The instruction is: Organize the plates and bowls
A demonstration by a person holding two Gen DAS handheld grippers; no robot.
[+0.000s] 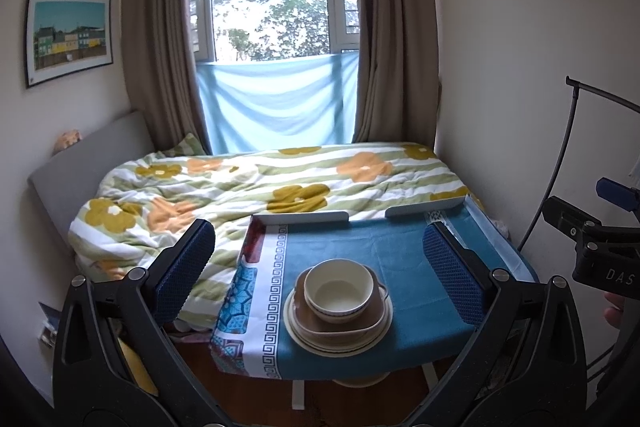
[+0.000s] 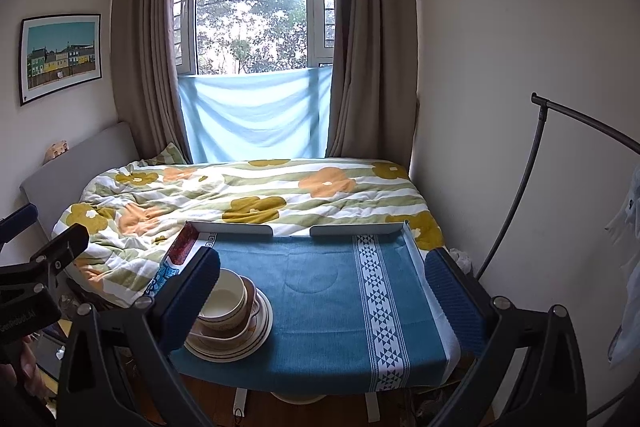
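A stack of dishes stands on the blue-clothed table [image 1: 400,259] near its front edge. A cream bowl [image 1: 336,293] sits on top, in a brown square dish [image 1: 360,323], which rests on cream plates [image 1: 340,345]. My left gripper [image 1: 319,233] is held back from the stack and above it, open, holding nothing. In the right wrist view the bowl [image 2: 226,297], brown dish [image 2: 252,295] and plates [image 2: 256,335] lie at the lower left, partly hidden by the left finger. My right gripper [image 2: 322,259] is open over bare cloth [image 2: 320,327], to the right of the stack.
The table's far edge has a low white rim [image 1: 300,217]. A bed with a flowered quilt [image 1: 240,195] lies beyond and to the left. A black curved rack pole [image 2: 520,195] stands at the right by the wall. Bare blue cloth fills the table's middle and right.
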